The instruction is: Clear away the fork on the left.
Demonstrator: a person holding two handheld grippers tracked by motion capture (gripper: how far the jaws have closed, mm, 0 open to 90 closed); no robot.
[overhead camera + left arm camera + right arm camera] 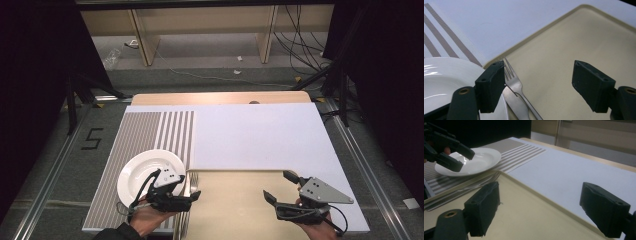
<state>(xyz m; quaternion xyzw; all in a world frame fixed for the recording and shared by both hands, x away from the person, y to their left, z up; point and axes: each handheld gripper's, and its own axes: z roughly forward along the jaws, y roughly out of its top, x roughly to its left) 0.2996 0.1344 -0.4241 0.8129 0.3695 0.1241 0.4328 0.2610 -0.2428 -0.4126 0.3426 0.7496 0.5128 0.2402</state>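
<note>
Steel is catching the light at the left edge of the beige tray (240, 210), where a fork (515, 83) is lying with its tines pointing toward the far side; a second piece of cutlery seems to be lying just beside it, though I cannot make out what it is. The left gripper (192, 186) is hovering right over that spot at the near left of the table, its jaws standing wide apart and gripping nothing. In the left gripper view the fork is sitting just inside the left jaw, partly hidden behind it, and I cannot tell whether that jaw is touching it; the other jaw is hanging well clear over bare tray.

Just to the left, a white plate (142, 172) is resting on the striped placemat (135, 135), its rim close against the tray's edge and the fork. A white sheet (260, 135) is covering the rest of the tabletop beyond the tray.

Over at the near right, the right gripper (280, 185) is hanging above the tray's right part, pointing leftward and away. Its jaws are also spread wide, holding nothing and touching nothing; between them in the right gripper view I am seeing just the tray's far rim and white sheet.
</note>
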